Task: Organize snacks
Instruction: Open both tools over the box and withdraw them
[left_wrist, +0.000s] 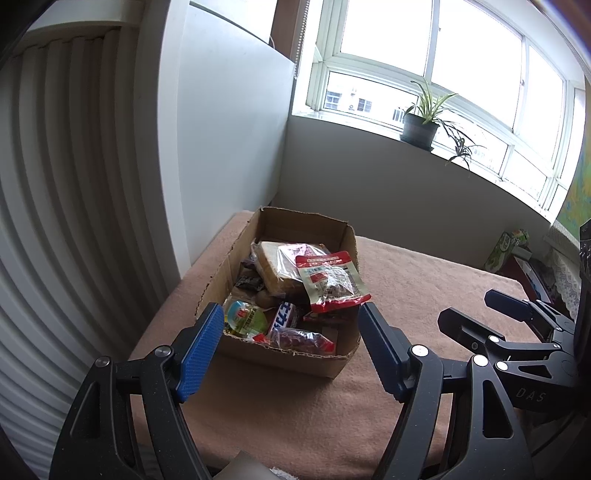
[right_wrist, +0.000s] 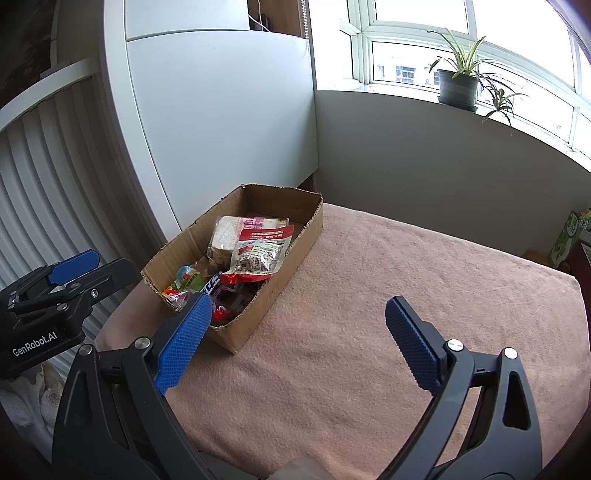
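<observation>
Left gripper (left_wrist: 291, 325): fingers wide apart, nothing between the pads, touching nothing. Right gripper (right_wrist: 297, 321): fingers also spread wide, empty, hovering over the bare pink cloth (right_wrist: 369, 332) on the tabletop. Both point forward and down, side by side; the right one shows at the right edge of the left wrist view, apart from the box.

Cardboard box (left_wrist: 280, 354) sits just ahead of the left fingers, its near wall spanning the gap between them; from the right gripper it lies ahead and left, by the left finger. Open top, torn rim. Inside: wrapped bread (left_wrist: 273, 264) at the back, a red-and-white pouch (left_wrist: 330, 280) leaning on top, smaller colourful packets (left_wrist: 247, 317) crowded at the near end.
</observation>
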